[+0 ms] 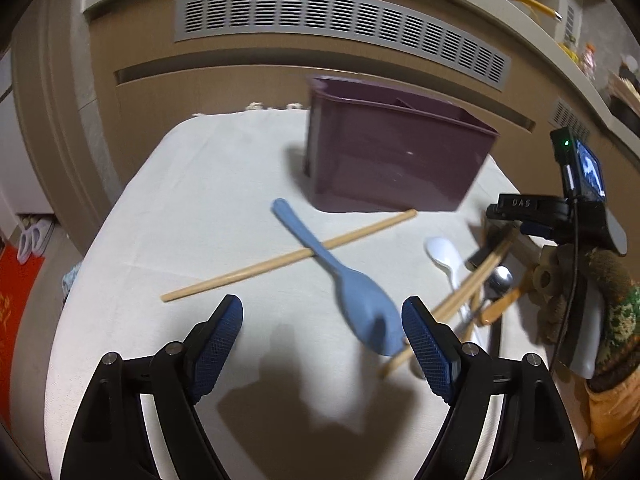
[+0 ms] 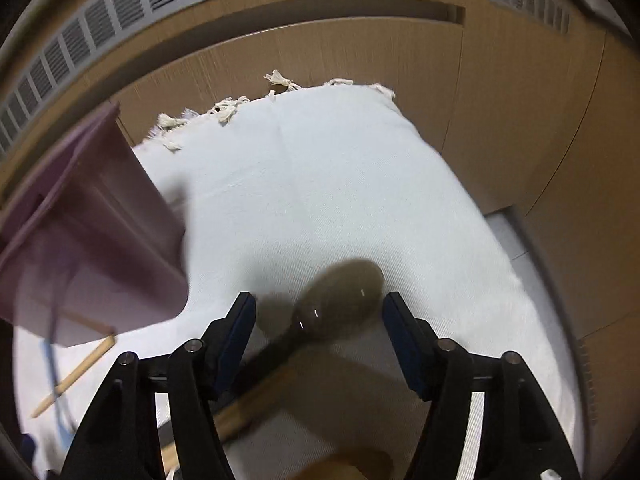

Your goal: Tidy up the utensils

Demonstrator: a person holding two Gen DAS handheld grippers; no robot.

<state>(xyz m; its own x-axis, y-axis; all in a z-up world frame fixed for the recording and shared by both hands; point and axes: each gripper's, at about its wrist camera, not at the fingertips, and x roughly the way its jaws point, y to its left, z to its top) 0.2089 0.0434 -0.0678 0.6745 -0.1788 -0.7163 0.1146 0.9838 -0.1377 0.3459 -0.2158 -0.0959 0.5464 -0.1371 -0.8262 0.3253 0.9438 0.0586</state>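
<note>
A white fringed cloth (image 2: 340, 184) covers the desk. Behind it at twelve o'clock stands tan wood panelling (image 1: 200, 92) with a long grey vent grille (image 1: 340, 28).

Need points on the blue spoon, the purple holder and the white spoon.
blue spoon (image 1: 370, 312): left wrist view, on its bowl.
purple holder (image 1: 396, 164): left wrist view, on the front wall.
white spoon (image 1: 442, 254): left wrist view, on its bowl.

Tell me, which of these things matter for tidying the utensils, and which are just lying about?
For the job:
purple bin
blue spoon
white spoon
metal spoon
loose chopstick
chopstick bundle
dark spoon

Just there:
white cloth
wall vent
red mat
slippers
</note>
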